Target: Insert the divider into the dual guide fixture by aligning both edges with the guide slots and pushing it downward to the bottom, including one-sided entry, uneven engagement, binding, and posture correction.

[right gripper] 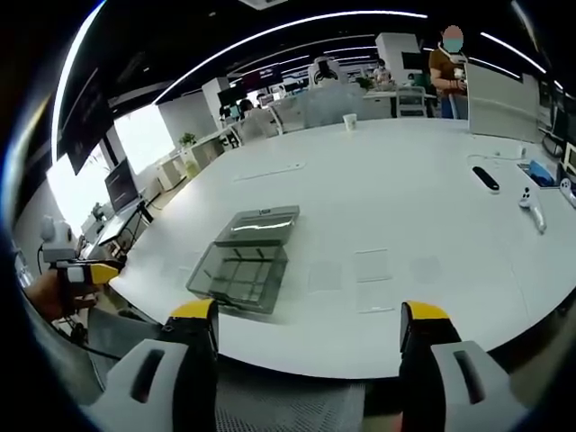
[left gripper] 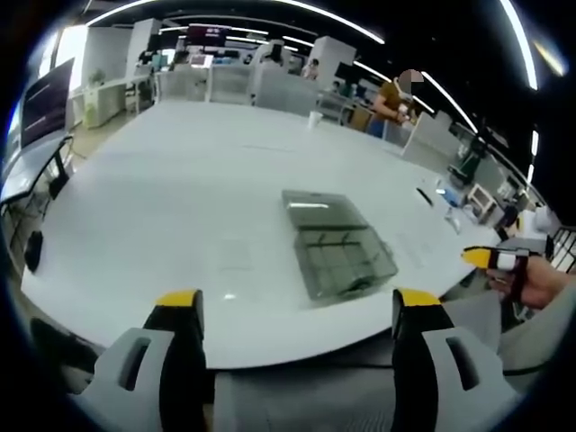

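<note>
In the left gripper view, the left gripper [left gripper: 295, 306] is hovering over the near edge of a wide white table [left gripper: 180, 198], its yellow-tipped jaws standing well apart with nothing between them. Just beyond them, a clear box [left gripper: 337, 243] with gridded compartments is lying flat on the table, its lid folded open behind it. Whether a divider is sitting inside cannot be told. At the far right, a hand [left gripper: 540, 281] is holding the right gripper's yellow tip off the table edge. A person [left gripper: 394, 97] is standing at the far side of the room.

In the right gripper view, a hand [right gripper: 49, 292] at the far left is gripping the other gripper beside the table [right gripper: 405, 207]. The box [right gripper: 243, 261] is sitting near the table's front edge, left of centre. The right gripper [right gripper: 309, 324] is hanging released, jaws wide and holding nothing. Farther right, a black remote [right gripper: 485, 178] and a white controller [right gripper: 533, 209] are lying apart from the box.
</note>
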A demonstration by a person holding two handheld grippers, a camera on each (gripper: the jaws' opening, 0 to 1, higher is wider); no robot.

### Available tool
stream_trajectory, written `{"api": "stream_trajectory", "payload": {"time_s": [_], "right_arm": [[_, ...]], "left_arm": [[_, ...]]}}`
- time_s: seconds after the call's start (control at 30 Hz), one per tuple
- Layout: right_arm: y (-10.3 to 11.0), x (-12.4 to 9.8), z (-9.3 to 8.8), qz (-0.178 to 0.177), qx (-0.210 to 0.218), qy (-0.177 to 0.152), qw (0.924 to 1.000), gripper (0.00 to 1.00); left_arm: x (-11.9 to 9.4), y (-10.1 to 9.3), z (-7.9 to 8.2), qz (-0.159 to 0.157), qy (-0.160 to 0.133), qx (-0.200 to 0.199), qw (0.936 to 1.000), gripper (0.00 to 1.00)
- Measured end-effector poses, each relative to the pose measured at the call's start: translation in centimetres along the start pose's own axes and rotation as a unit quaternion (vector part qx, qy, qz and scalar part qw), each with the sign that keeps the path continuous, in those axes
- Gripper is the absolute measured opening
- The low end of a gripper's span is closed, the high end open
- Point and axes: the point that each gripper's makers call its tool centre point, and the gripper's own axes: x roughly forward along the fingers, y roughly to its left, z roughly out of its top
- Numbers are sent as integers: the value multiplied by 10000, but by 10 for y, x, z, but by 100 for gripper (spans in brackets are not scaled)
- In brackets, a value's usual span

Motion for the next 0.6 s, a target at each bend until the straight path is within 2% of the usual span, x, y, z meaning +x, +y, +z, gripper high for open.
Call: {"api": "stream_trajectory", "payload": {"time_s": [0.33, 0.6], "right_arm": [[0, 0, -1, -30, -11, 33, 10000, 80], [0, 0, -5, -22, -15, 101, 9999, 78]], "left_arm": [[-1, 1, 0, -89, 9, -128, 9999, 83], [-1, -5, -5, -206, 90, -81, 9997, 83]]}}
